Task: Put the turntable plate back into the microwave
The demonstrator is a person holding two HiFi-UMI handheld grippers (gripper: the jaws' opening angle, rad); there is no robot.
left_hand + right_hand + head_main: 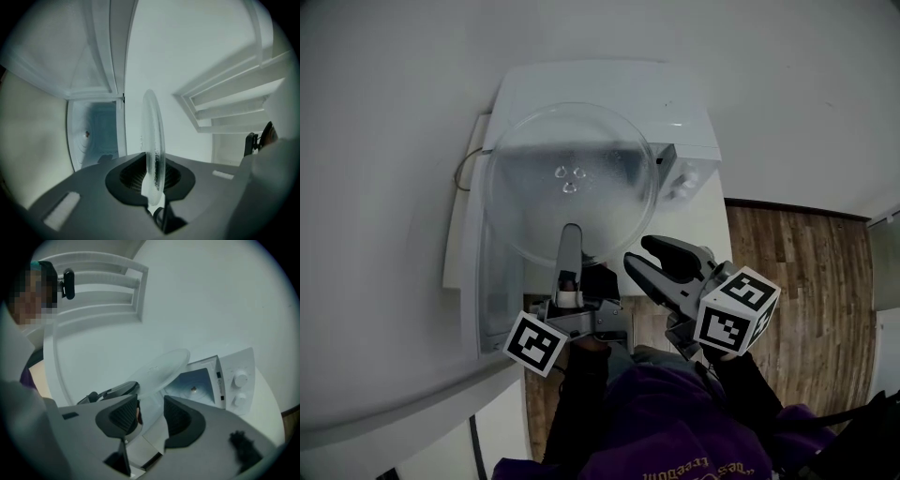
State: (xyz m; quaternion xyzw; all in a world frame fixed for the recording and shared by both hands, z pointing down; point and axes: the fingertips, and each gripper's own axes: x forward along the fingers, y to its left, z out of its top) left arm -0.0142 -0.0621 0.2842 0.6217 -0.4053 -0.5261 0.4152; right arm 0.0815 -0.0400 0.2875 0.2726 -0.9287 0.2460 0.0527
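Task is mid-way: turntable plate (572,178) is lifted and carried but not yet inside the microwave (684,122). Left gripper (570,234) is clamped narrow on the plate's near rim; in the left gripper view the glass edge (153,136) stands edge-on between the pads (136,176), pinched, with no gap showing. Right gripper (639,251) is spread wide and holds nothing, hanging just beside the plate's near-right edge without touching it; in the right gripper view only air and the bench edge show between its jaws (150,416).

Door (461,234) is swung open to the left, so access is done. The cavity (194,383) is empty and lit, the centre hub (193,389) bare on its floor. The plate (159,369) floats outside the opening, up and to its left, roughly flat with a slight tilt; from the head view it overlaps the microwave top, so it probably sits above the opening's level, though the exact height can't be judged.

Left to do, by my reading: lower the plate to the opening, slide it in level, seat it over the hub, release the left grip, pull back. One-point rim grip on glass, so sag or slip is the risk; the open right gripper looks placed to support the edge if needed. Door closing is not named in the task.
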